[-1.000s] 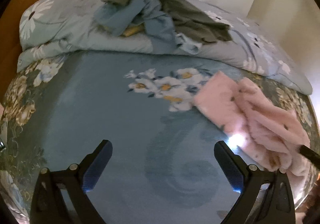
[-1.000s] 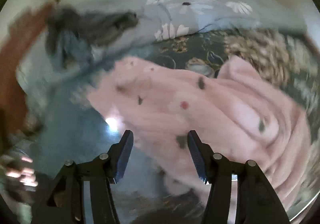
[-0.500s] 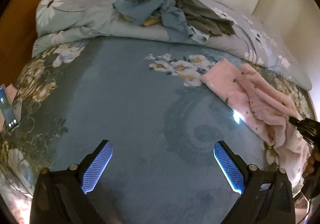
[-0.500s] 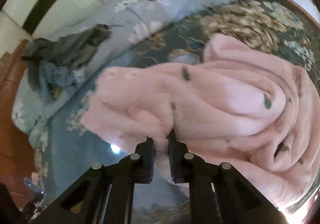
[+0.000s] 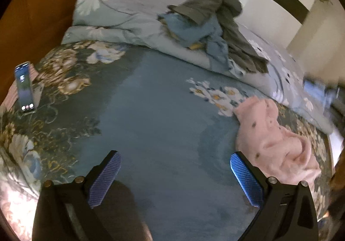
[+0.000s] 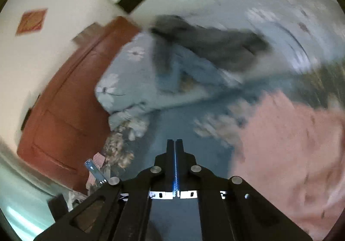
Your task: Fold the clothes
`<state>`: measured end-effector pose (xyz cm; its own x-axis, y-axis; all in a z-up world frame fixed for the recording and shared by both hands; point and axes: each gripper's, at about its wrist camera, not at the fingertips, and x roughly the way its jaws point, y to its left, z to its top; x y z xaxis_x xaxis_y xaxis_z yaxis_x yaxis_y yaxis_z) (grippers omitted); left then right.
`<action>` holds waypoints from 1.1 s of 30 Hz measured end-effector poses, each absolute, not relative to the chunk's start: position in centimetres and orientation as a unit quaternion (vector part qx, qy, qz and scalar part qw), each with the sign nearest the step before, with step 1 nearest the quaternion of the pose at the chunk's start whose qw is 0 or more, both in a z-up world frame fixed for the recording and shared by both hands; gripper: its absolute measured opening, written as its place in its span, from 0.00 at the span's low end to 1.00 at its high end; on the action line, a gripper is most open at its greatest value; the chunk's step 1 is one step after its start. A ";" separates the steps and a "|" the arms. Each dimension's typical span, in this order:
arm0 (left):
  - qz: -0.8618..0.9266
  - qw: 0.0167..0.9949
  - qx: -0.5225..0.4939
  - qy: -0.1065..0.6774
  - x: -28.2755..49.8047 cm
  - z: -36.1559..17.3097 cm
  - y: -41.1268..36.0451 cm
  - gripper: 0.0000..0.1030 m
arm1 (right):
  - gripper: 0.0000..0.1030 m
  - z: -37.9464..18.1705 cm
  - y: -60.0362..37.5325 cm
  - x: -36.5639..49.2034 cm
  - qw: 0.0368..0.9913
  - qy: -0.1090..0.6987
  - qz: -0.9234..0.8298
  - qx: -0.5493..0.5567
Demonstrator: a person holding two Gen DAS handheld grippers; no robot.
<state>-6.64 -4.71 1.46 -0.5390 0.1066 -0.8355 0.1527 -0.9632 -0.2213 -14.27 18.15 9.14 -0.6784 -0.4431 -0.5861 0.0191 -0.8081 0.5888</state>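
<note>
My right gripper [image 6: 175,144] is closed on nothing, its jaws having just snapped together with no cloth between them; my left gripper [image 5: 173,173] hangs open over the bed [image 5: 163,111]. The pink fleece garment [image 5: 278,144] lies crumpled by the bed's right edge — still the pickup step, I judge — next, regrip an edge.

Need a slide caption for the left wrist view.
Open left gripper over blue bedspread; pink garment crumpled beside it.
</note>
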 end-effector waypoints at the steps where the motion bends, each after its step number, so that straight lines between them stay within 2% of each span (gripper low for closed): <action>1: -0.867 0.018 0.477 0.140 -6.4 1.6 -5.2 1.00 | 0.01 10.0 17.2 -14.9 0.144 -0.275 -0.874 0.375; 4: -0.869 0.030 0.471 0.149 -5.7 1.9 -6.5 1.00 | 0.01 11.6 14.2 -15.8 0.178 -0.245 -0.878 0.371; 8: -0.866 0.037 0.475 0.153 -5.4 1.4 -7.2 1.00 | 0.01 9.2 14.8 -15.0 0.154 -0.229 -0.875 0.398; 12: -0.856 0.018 0.492 0.159 -6.4 0.4 -5.9 1.00 | 0.01 5.7 21.3 -13.1 0.081 -0.250 -0.868 0.421; 17: -0.837 -0.027 0.516 0.177 -9.6 -1.0 -2.1 1.00 | 0.02 1.9 32.0 -9.4 -0.055 -0.281 -0.852 0.438; 24: -0.820 -0.073 0.547 0.153 -18.3 -2.6 5.3 1.00 | 0.03 -1.7 42.3 -7.5 -0.151 -0.310 -0.822 0.452; 25: -0.816 -0.083 0.554 0.144 -19.7 -3.1 6.6 1.00 | 0.10 -2.1 43.2 -7.4 -0.154 -0.318 -0.819 0.452; 26: -0.813 -0.086 0.560 0.133 -20.7 -3.7 7.7 1.00 | 0.25 -2.9 44.2 -7.5 -0.155 -0.328 -0.813 0.455; 28: -0.807 -0.092 0.572 0.111 -22.8 -5.0 9.9 1.00 | 0.44 -4.2 45.3 -8.1 -0.156 -0.342 -0.804 0.461; 33: -0.782 -0.088 0.613 0.073 -25.9 -9.0 13.4 0.98 | 0.45 -7.9 46.1 -10.1 -0.145 -0.351 -0.784 0.491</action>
